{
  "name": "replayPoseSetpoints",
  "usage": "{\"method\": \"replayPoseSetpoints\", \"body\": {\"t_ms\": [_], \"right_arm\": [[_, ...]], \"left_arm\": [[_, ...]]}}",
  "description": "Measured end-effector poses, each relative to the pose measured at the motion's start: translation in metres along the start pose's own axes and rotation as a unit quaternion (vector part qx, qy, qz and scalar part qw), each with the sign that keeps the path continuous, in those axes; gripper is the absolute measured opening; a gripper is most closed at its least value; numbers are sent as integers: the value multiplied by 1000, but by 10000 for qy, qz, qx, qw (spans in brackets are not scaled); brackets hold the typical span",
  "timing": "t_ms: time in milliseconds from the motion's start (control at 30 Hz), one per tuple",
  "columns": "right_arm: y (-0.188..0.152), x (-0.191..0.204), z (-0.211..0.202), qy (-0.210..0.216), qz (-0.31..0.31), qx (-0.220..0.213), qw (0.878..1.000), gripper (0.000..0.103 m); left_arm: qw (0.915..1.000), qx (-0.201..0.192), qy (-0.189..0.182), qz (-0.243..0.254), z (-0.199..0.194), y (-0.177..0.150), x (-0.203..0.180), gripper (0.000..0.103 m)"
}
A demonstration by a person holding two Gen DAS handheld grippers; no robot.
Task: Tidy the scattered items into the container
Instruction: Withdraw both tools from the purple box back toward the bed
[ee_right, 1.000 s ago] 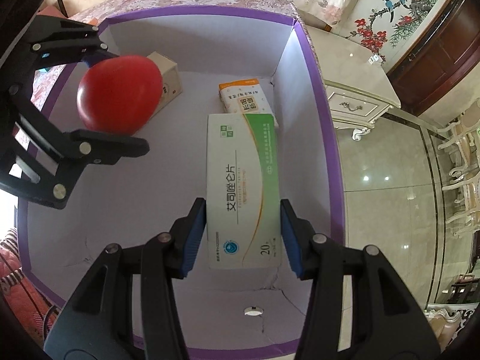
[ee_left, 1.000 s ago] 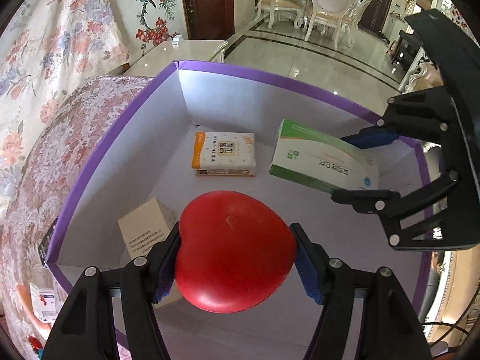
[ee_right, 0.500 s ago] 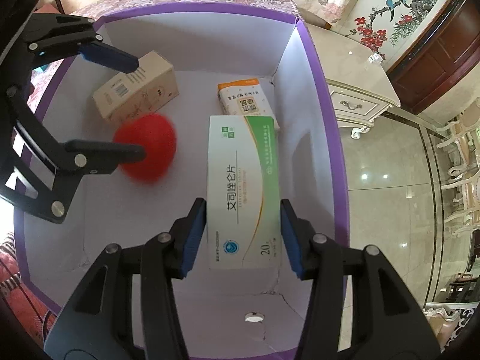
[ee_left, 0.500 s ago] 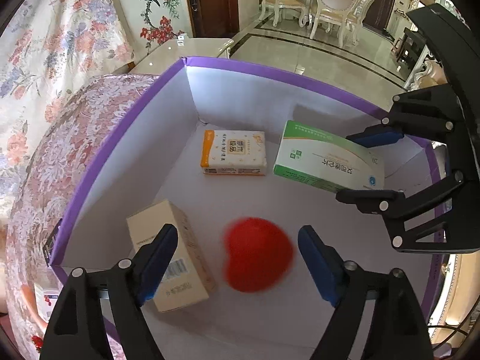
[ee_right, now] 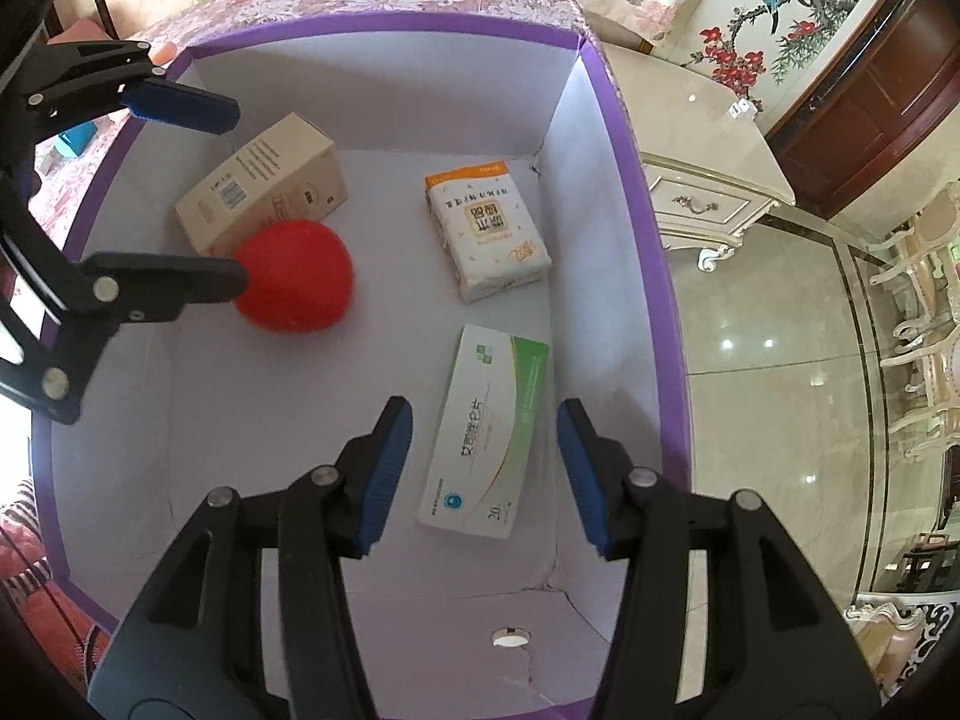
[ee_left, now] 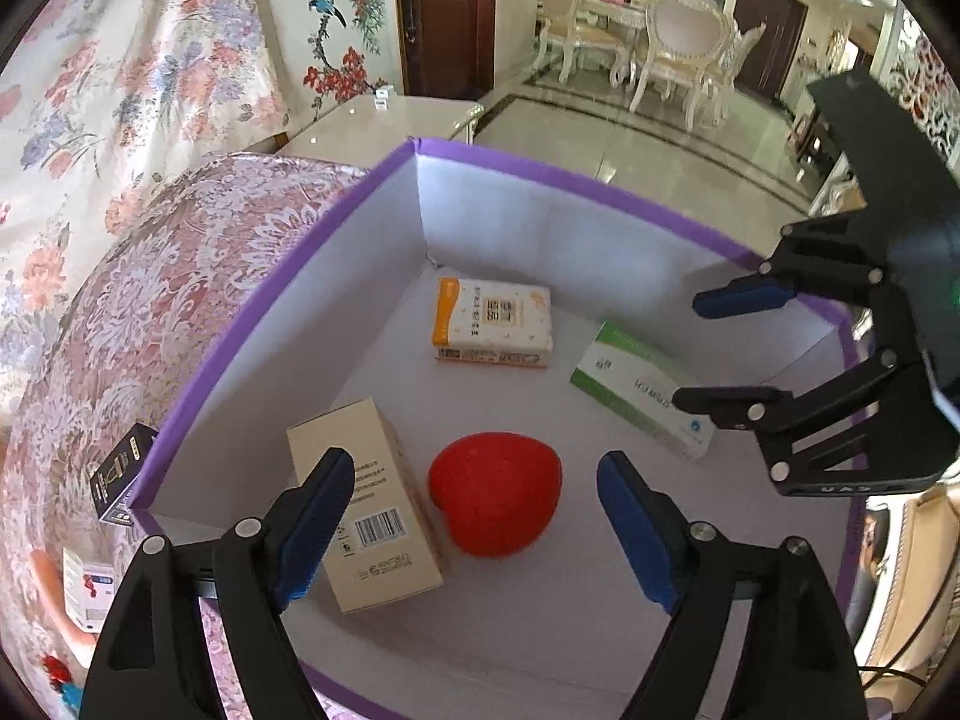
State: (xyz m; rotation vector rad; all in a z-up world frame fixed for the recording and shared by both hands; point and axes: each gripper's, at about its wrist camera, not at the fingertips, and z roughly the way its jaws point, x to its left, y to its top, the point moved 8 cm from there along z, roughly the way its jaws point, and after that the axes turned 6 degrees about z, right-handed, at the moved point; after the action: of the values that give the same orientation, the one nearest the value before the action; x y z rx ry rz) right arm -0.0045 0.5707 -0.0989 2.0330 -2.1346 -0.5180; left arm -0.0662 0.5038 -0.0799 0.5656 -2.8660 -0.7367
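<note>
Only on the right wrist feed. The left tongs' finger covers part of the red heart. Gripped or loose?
Observer: Loose. In the left wrist view the red heart lies on the container floor, and the left tongs are open with a gap on both sides of it.
Operator: Anything left outside the container on that side?
Observer: Yes. A small black box sits against the outer wall on the floral cloth.
Operator: Just that one?
Observer: No. A white packet with red and blue print lies on the cloth, nearer the camera than the black box. I can't read its print.
</note>
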Motion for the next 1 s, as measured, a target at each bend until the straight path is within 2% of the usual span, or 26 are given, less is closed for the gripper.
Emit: {"method": "replayPoseSetpoints", "body": {"t_ms": [200,600,800,1000], "right_arm": [[9,4,-7,-59,8,-102,9999,55],[47,64,-38,-19,-443,-496,9978,59],[72,101,-64,152,-454,-848,9952,59],[97,153,-71,274,-820,-968,9915,62]], "left_arm": [[9994,-262,-84,-230,-19,-7,12,84],[9941,-669,-14,-856,-69,-58,65,87],[9882,-937,187,-1200,-106,-90,100,87],[9823,-914,460,-1568,-127,-138,136,87]]}}
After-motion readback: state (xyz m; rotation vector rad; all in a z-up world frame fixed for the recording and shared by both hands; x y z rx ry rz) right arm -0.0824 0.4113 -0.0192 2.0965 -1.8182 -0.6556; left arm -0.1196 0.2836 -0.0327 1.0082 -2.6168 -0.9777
